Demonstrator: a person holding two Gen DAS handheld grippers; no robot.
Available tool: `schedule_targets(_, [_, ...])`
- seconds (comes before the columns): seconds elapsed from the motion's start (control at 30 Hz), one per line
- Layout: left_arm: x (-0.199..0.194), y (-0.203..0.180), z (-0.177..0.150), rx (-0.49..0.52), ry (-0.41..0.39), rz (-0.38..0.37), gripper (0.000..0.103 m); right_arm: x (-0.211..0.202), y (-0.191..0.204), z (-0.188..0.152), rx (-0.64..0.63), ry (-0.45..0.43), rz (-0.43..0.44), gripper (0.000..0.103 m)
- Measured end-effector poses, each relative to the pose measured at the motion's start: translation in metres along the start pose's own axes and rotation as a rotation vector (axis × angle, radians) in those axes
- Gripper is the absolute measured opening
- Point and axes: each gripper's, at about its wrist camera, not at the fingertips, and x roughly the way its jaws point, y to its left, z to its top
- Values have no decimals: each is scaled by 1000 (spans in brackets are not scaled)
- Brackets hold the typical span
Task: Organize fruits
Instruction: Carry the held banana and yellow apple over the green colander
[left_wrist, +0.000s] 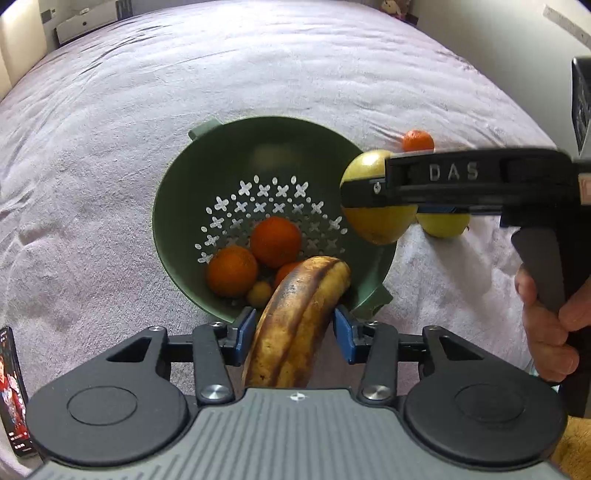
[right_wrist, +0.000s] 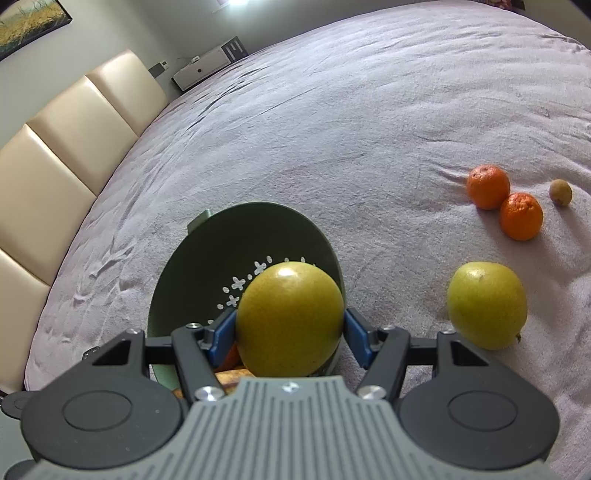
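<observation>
A green colander sits on the lilac cloth and holds two oranges, a third partly hidden one and a small yellowish fruit. A browned banana lies between my left gripper's blue pads, its tip over the near rim inside the colander. The pads stand slightly off its sides, so the gripper is open. My right gripper is shut on a round yellow-green fruit, held above the colander's right rim.
On the cloth to the right lie a second yellow-green fruit, two oranges and a small brownish fruit. A phone lies at the near left. Cream padded seat backs line the left edge. A hand grips the right handle.
</observation>
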Motion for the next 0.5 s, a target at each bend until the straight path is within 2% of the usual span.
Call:
schedule_targets(0.23, [-20, 21, 5, -159, -69, -47, 43, -2, 3, -1, -7, 6, 3, 60])
schedule_targets(0.37, [-32, 34, 8, -249, -123, -57, 43, -3, 7, 0, -32, 5, -4, 60])
schedule_targets(0.5, [-35, 55, 10, -386, -148, -86, 43, -2, 10, -2, -52, 9, -11, 60])
